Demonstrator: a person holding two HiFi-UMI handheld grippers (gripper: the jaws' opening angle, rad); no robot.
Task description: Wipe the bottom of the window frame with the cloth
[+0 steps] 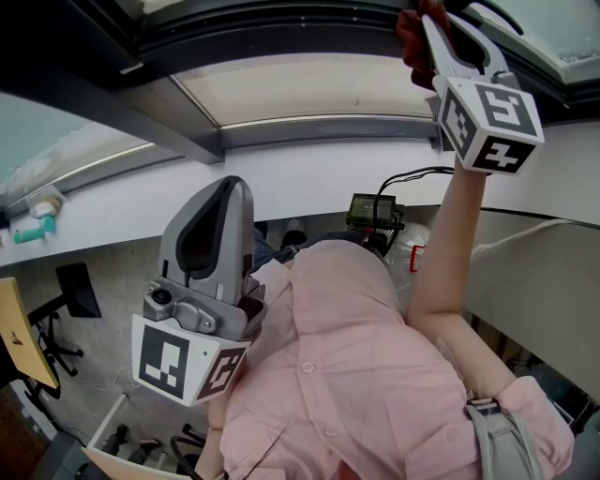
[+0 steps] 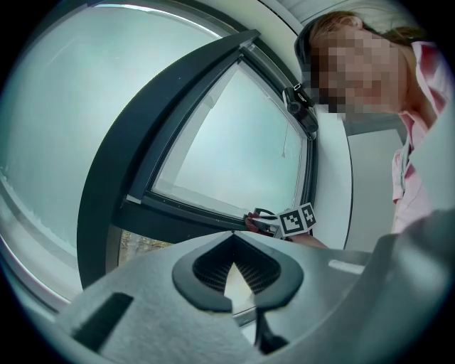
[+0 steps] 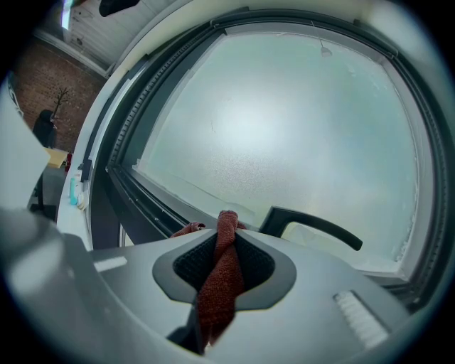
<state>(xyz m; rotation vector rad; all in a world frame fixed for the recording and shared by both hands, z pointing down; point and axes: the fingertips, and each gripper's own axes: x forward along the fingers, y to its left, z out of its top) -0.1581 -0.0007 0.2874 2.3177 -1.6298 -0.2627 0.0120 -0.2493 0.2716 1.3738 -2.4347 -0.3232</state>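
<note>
While the right gripper [image 1: 433,28] is reaching up to the window at the top right of the head view, its jaws are pressing together on the red cloth [image 1: 411,42]. Seen from the right gripper view, the cloth [image 3: 222,277] is running as a twisted strip between the two pads. Its upper end is poking out past the tips and its lower end is hanging below them. That upper end is lying against the dark frame [image 3: 142,192] at the bottom of the frosted pane [image 3: 284,121], just beside a black handle [image 3: 313,224]. The left gripper view is showing the same spot from afar, with the right gripper [image 2: 284,222] sitting at the frame's lower rail, near its right corner.

The left gripper [image 1: 225,192] is pointing upward at the lower left of the head view, close to the person's chest and well apart from the frame [image 1: 309,131]. Its jaws are meeting at the tips, and nothing is sitting between them in the left gripper view [image 2: 233,238].

A person in a pink shirt [image 1: 347,375] is stretching the right arm up to the window. A white sill [image 1: 309,178] is running below the frame, and a small teal item [image 1: 37,228] is lying on it at the far left.
</note>
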